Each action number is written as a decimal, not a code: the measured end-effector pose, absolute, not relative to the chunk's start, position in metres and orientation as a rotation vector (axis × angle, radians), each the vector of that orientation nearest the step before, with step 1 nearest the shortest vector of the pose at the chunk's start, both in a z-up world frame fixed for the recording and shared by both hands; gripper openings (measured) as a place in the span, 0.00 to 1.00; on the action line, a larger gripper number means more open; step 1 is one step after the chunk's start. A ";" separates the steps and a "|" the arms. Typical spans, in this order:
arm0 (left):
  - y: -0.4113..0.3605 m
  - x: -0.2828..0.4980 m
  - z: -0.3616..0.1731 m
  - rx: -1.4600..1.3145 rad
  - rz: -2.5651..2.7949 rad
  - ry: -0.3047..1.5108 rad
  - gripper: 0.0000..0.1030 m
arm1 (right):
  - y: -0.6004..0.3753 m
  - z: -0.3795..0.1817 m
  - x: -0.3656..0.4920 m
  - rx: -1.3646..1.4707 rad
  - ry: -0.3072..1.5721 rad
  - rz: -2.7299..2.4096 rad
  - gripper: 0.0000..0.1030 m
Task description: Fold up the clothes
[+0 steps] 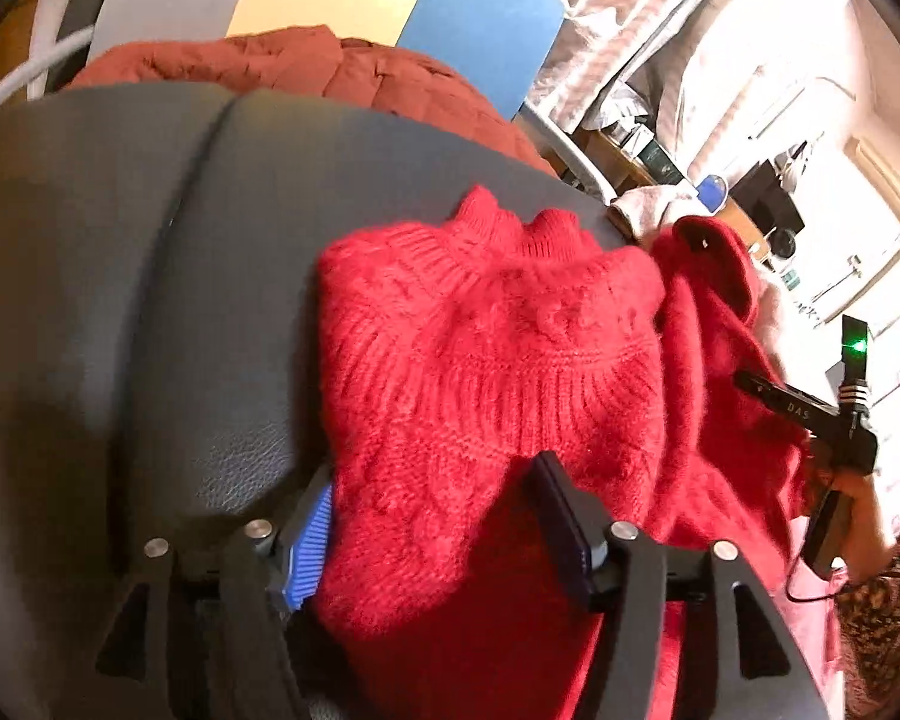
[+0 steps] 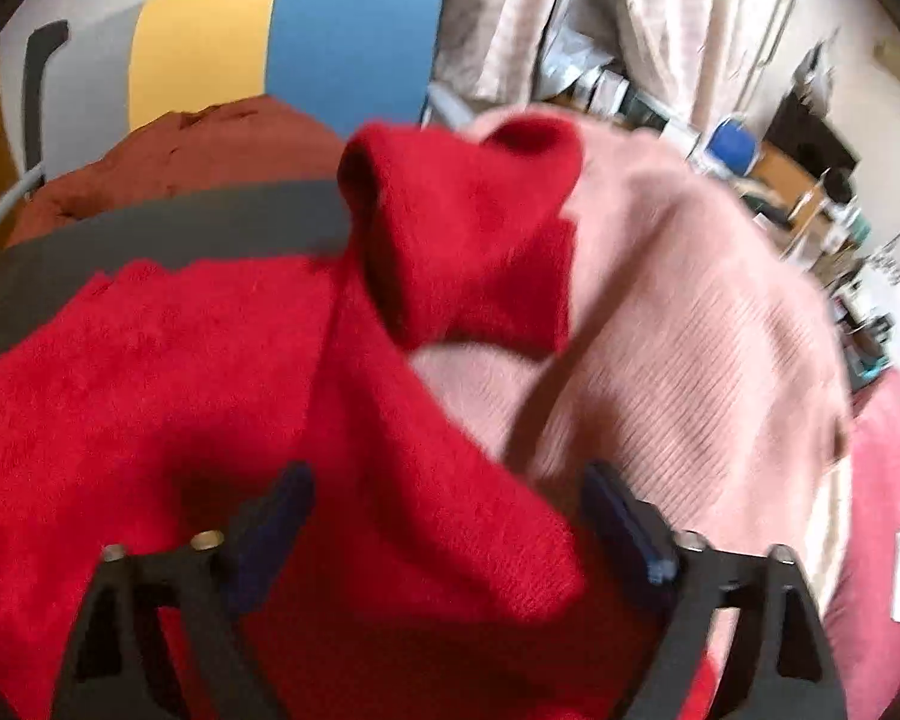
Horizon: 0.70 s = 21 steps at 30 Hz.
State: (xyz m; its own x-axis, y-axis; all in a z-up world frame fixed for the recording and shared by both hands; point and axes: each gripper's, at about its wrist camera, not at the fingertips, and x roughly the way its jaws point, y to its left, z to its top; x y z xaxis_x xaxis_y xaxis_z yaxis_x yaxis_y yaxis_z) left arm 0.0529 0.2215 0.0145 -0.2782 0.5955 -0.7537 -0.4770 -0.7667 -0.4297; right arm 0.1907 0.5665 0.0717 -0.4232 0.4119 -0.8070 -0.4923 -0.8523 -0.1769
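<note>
A red knit sweater lies on a grey leather cushion, collar away from me. My left gripper is open, its fingers straddling the sweater's near part. The right gripper's body shows at the right edge of the left wrist view, beside a raised red sleeve. In the right wrist view the sleeve is bunched up ahead, and red fabric runs between the fingers of my right gripper, whose jaws stand wide apart.
A pink ribbed garment lies to the right of the sweater. A rust-brown quilted item lies behind the cushion. A grey, yellow and blue panel stands at the back. Cluttered desks stand at the far right.
</note>
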 end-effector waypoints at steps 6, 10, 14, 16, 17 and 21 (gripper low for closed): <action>0.224 0.044 0.012 -1.378 2.001 -0.257 0.18 | 0.539 0.060 0.211 -1.279 0.290 2.300 0.06; 0.196 0.036 0.038 -1.280 2.033 -0.287 0.11 | 0.498 0.081 0.221 -1.265 0.397 2.422 0.06; 0.144 0.029 0.083 -1.158 2.118 -0.316 0.11 | 0.451 0.118 0.225 -1.200 0.449 2.591 0.06; 0.115 0.026 0.106 -1.104 2.175 -0.338 0.11 | 0.433 0.134 0.225 -1.160 0.532 2.670 0.06; 0.100 0.024 0.117 -1.080 2.203 -0.350 0.11 | 0.421 0.140 0.225 -1.148 0.585 2.709 0.06; 0.032 0.016 0.146 -1.039 2.317 -0.420 0.11 | 0.378 0.142 0.206 -1.185 0.798 2.837 0.06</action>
State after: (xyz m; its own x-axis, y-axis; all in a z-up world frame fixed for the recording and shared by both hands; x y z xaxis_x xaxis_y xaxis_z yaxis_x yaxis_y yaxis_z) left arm 0.0162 0.0315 0.1457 -0.5429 0.6051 -0.5823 -0.3624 -0.7943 -0.4875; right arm 0.2057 0.3779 0.1416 -0.7213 -0.2187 -0.6572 -0.1561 -0.8731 0.4619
